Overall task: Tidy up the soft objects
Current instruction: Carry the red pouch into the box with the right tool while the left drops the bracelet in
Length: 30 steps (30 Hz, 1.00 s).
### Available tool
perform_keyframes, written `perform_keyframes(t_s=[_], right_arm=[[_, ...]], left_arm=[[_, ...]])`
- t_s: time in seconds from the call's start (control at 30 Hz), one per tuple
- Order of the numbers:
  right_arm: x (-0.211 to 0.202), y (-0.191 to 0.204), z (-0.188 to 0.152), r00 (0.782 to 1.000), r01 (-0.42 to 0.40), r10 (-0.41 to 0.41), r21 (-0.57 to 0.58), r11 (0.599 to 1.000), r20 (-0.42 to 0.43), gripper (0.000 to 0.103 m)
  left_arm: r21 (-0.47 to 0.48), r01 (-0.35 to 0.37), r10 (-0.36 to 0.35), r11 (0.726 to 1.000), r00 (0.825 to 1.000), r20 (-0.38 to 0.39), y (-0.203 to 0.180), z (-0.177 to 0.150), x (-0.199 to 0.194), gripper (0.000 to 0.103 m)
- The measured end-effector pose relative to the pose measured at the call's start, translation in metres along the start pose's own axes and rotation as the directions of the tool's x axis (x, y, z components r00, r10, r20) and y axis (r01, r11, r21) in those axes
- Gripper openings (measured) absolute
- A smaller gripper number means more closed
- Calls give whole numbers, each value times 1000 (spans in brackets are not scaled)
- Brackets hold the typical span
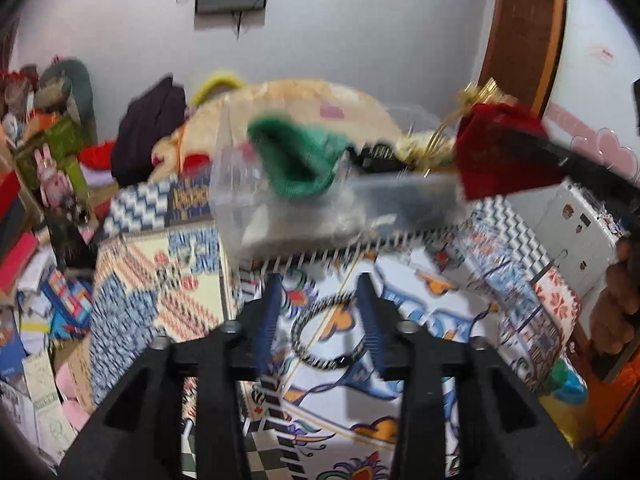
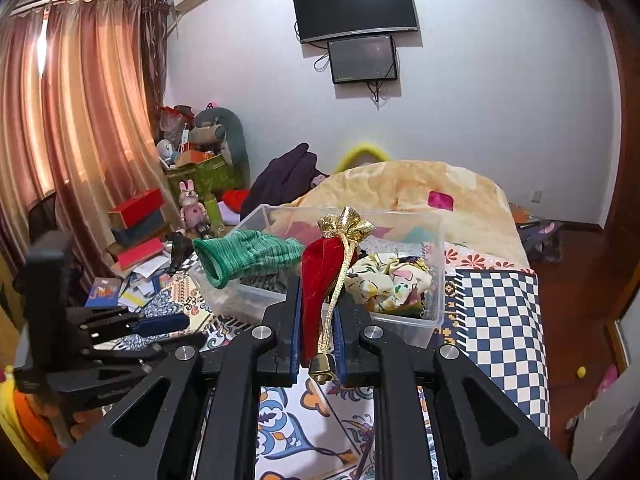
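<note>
- The bed (image 2: 496,300) is carrying everything here; its patterned cover is offering a soft, uneven base, so the bin (image 2: 438,280) standing on it is likely to shift or tip if a gripper is pressing on a wall.
- The bin, clear plastic and open-topped, is already holding a floral cloth (image 2: 386,284) on its right side, and the green sock (image 2: 248,258) is hanging over its near-left rim, half out; a bump from either tool is risking knocking it onto the bed.
- The right gripper (image 2: 316,320) is clamping the red pouch (image 2: 318,276), fingers nearly closed on the velvet, in front of the bin's near wall and not yet over the opening. Letting go here is risking dropping the pouch short, onto the bed.
- The left gripper (image 1: 320,312) is standing open and holding nothing, hovering above the bed in front of the bin. Its view is blurred, so its exact distance to the bin is hard to judge; it is risking clipping the sock or the other tool if both are closing in together.
- The pouch's gold cord (image 2: 334,312) is trailing down between the right fingers, with a small gold bell (image 2: 322,368) at its end; I judge it is liable to snag on a finger or the rim at release, dragging the pouch back out.
- A hair band (image 1: 328,332) is lying on the bed under the left gripper, outside the bin.
</note>
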State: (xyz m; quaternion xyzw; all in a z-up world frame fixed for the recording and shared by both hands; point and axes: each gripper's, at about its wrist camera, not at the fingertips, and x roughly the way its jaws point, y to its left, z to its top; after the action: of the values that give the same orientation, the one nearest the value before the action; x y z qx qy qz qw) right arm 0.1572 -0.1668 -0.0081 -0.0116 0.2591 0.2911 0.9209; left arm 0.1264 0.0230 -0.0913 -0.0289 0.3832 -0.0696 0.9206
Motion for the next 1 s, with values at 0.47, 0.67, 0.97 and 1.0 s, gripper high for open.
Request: perform_keyframes(t_s=[0.47,0.67,0.97,1.0], right_arm=[[9,-2,-3,1000,-3,3,3,1000,-26,12],[8,-2,-1,1000,-8,8,-4,1000,-14,12],[11,-5,0,1000,-8,8,-2,1000,-14,12],[12,-5,1,1000,-10,10,-1,1000,-14,12]], left_arm=[[47,49,-44,998,994,-105,-20,-25,35,77],[30,9,-7,1000,997,-74,-21,-23,41,63],[31,34,-33,999,999,-35,-15,-21,29,13],[35,36,-35,999,999,-29,-17,-21,27,12]])
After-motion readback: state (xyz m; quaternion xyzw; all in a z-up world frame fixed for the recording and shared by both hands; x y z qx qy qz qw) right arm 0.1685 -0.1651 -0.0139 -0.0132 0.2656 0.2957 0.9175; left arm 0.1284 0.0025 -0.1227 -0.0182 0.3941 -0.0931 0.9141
